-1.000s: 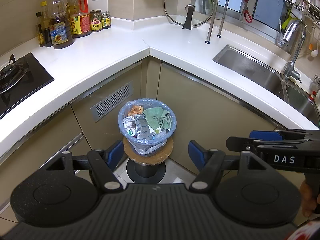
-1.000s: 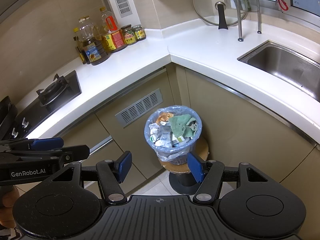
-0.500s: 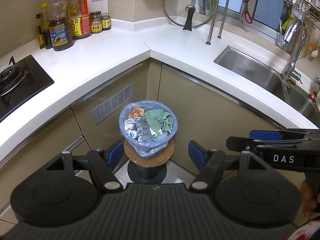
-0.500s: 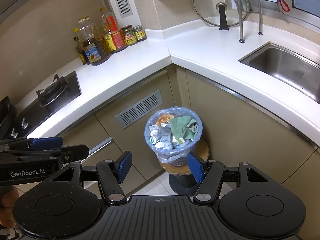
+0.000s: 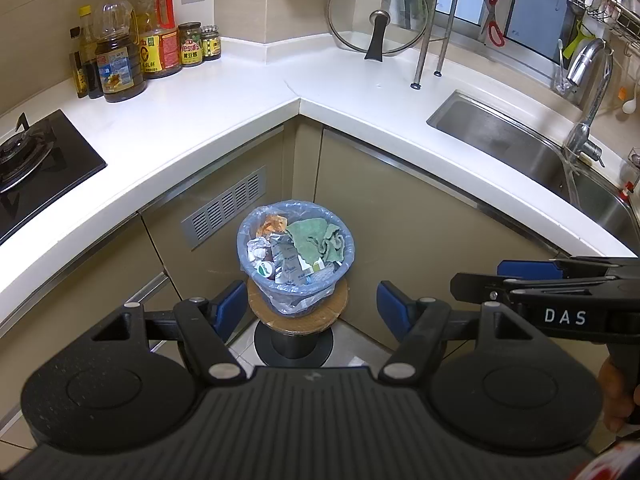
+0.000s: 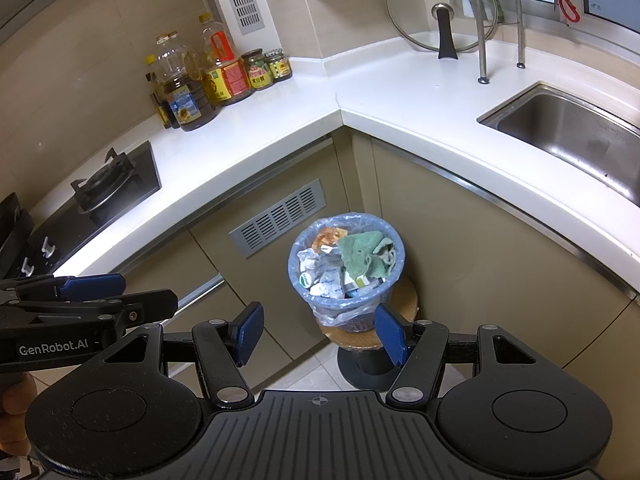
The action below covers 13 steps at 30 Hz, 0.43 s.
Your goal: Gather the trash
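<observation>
A small bin lined with a blue plastic bag (image 5: 295,285) stands on a round wooden stool (image 5: 297,317) in the cabinet corner; the bin also shows in the right wrist view (image 6: 347,304). It is full of wrappers, crumpled paper and a green cloth (image 5: 318,239). My left gripper (image 5: 311,308) is open and empty, above and short of the bin. My right gripper (image 6: 320,334) is open and empty, also above the bin. Each gripper shows at the edge of the other's view.
A white L-shaped counter (image 5: 224,104) wraps the corner. Oil bottles and jars (image 5: 136,60) stand at the back left, a gas hob (image 5: 24,156) at left, a sink (image 5: 520,148) with faucet at right, a glass lid (image 5: 376,12) at the back.
Both grippers have drifted very slightly; the bin sits a touch lower right in the left view. Jaws stay open.
</observation>
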{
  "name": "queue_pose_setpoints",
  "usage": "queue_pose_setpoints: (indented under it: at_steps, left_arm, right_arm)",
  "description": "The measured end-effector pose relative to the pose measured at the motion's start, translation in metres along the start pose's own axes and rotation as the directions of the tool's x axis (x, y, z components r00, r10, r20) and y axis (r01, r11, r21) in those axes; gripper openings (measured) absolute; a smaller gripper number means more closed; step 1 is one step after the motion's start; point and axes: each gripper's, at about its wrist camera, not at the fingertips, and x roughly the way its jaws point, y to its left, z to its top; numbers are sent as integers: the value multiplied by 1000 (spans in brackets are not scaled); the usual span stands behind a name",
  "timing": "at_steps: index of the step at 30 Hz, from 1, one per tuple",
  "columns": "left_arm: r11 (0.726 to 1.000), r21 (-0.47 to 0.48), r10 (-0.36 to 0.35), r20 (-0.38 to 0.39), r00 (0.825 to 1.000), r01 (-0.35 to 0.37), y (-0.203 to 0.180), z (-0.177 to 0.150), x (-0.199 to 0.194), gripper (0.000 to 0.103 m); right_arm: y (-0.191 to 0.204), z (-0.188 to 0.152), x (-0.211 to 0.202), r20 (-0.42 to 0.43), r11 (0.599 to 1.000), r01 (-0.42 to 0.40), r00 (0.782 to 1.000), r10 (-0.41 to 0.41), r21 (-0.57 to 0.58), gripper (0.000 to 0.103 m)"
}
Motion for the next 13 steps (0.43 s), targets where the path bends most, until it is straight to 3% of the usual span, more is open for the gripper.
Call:
queue_pose_setpoints:
  at_steps: [13]
  left_arm:
    - [1000, 9, -11, 3, 1000, 11, 2, 1, 5, 70]
  right_arm:
    - [-2, 0, 0, -2, 1000, -1, 1000, 1, -1, 62]
